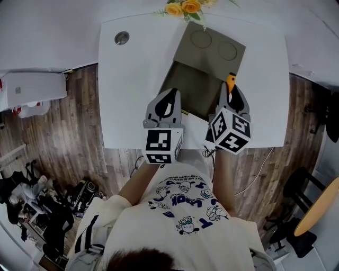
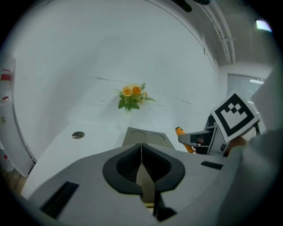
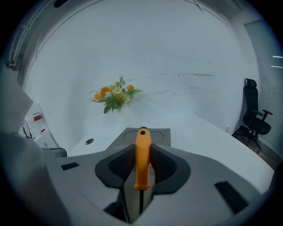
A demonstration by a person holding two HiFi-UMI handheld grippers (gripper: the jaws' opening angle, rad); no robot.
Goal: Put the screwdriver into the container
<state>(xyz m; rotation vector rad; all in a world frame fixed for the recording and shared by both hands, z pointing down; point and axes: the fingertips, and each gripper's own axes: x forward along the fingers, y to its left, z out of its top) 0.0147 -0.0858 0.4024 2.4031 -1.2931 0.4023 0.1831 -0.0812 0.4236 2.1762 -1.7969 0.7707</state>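
Note:
An orange-handled screwdriver is clamped in my right gripper, handle pointing forward and its dark shaft running back between the jaws. In the right gripper view the handle stands upright between the pads. The gripper hovers over the near right edge of the grey-olive container, a flat box with an open tray half and a far half with two round recesses. My left gripper hangs beside the container's near left corner, shut with nothing in it; its jaws meet in the left gripper view.
The container lies on a white table. A bunch of yellow flowers stands at the far edge, and a round metal grommet sits far left. Wooden floor surrounds the table, and an office chair stands to the right.

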